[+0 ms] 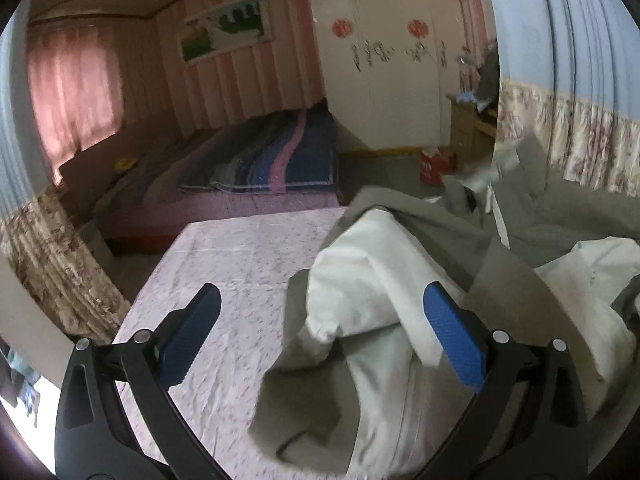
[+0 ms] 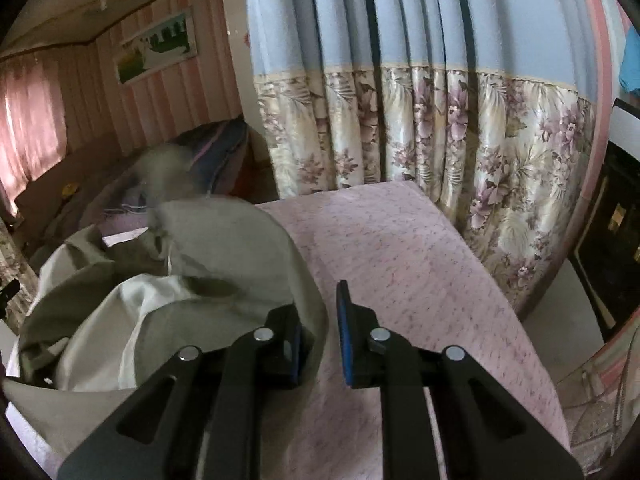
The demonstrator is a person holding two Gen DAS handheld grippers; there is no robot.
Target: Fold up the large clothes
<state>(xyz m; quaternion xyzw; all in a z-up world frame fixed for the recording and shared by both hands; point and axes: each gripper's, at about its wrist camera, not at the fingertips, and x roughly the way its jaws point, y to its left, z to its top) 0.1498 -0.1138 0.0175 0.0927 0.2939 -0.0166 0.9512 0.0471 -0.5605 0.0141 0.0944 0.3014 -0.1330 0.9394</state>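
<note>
A large grey-green garment with a white lining [image 1: 372,320] lies crumpled on a table with a pink patterned cloth [image 1: 240,264]. My left gripper [image 1: 320,312] is wide open, its blue pads on either side of a raised white fold of the garment. In the right wrist view the garment [image 2: 168,280] is heaped at the left of the table [image 2: 420,264]. My right gripper [image 2: 320,320] is partly open, and the garment's curved edge hangs in the gap and hides part of the left finger [image 2: 288,344].
A blue curtain with a floral band [image 2: 420,128] hangs just behind the table. A bed with a striped blanket [image 1: 272,156] stands beyond it, with a white wardrobe [image 1: 384,60] and a red box [image 1: 434,164] on the floor. A dark cabinet [image 2: 616,232] stands at the right.
</note>
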